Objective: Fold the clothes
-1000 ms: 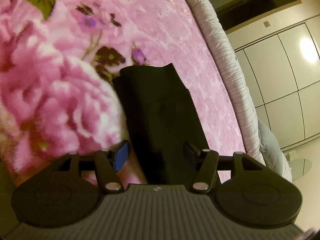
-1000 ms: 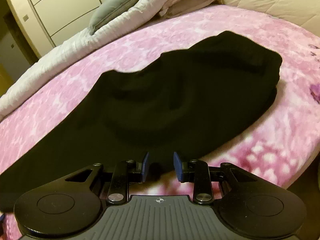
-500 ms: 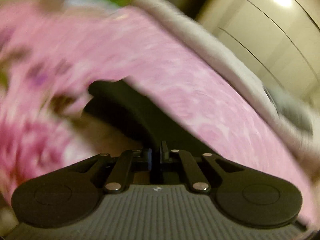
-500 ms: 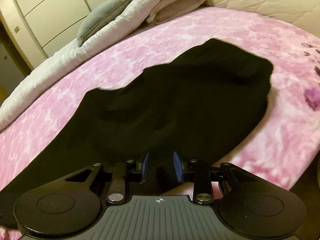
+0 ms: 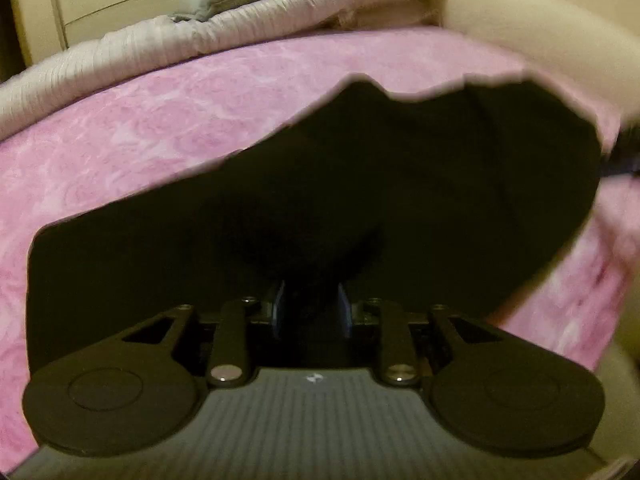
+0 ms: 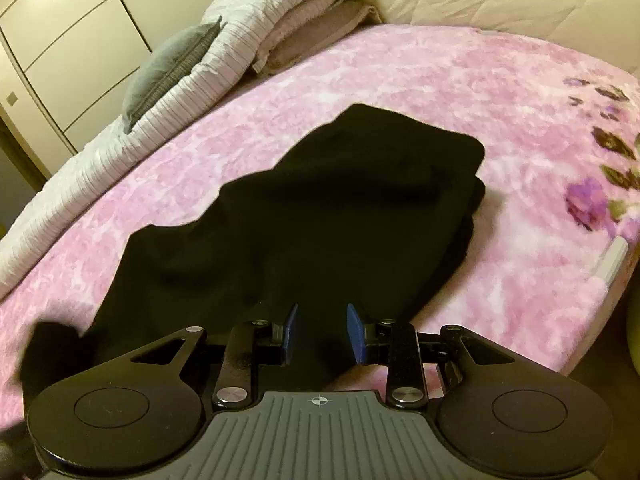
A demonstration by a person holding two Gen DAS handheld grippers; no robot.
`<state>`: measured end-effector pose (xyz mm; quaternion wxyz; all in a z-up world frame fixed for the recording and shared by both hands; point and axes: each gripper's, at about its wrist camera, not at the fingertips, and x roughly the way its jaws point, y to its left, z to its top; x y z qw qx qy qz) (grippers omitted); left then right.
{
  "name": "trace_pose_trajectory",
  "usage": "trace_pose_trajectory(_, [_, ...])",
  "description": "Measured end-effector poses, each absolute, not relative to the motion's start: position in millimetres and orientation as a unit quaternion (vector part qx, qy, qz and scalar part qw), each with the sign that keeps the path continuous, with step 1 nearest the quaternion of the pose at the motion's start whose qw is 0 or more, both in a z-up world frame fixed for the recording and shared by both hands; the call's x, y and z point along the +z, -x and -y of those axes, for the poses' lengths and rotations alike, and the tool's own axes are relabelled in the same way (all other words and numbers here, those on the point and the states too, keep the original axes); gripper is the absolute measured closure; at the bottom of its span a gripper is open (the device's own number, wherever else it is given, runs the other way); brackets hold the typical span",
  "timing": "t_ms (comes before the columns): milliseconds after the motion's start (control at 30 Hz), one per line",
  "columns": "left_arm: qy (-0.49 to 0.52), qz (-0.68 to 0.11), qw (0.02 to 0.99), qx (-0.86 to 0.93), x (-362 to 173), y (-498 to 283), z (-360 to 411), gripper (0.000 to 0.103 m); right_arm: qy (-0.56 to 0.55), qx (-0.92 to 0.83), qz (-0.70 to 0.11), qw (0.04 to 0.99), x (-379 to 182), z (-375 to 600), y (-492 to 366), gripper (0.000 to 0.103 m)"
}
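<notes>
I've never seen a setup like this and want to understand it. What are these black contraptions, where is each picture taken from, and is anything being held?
There is no robot here. A person holds a hand tool in each hand, and each tool carries a camera looking forward along its two jaws. One picture comes from the left gripper, the other from the right gripper.

Both look at a bed covered by a pink flowered blanket. A black garment lies on the blanket, with a folded white quilt and a grey pillow behind it.

The left jaws have just been opening. Black cloth sits bunched between them, but it is too dark to tell whether they still pinch it. The right jaws stand apart over the garment's near edge and do not seem to pinch it.
</notes>
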<state>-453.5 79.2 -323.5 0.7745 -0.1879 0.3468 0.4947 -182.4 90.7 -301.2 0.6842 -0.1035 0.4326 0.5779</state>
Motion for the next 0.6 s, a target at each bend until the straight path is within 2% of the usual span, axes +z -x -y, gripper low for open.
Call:
trace_pose_trajectory(67, [0.171,-0.348,0.782,0.488,-320,451,-72,0.077,0.102,0.580,-0.432,0.683,-300,-87,182,0.072])
trace_pose_trajectory(267, [0.257,-0.273,0.788,0.488,-288,512,-63,0.076,0.058,0.629,-0.450,0.632,-301,-86,201,0.072])
trace_pose_trajectory(467, [0.395,-0.222,0.698,0.555,-282,601,-69,0.076,0.034,0.671,-0.523,0.524,-321,-105,250,0.072])
trace_pose_trajectory(600, [0.422,-0.203,0.673,0.572,-284,633,-64,0.076,0.041,0.686,-0.547,0.477,-331,-126,285,0.072])
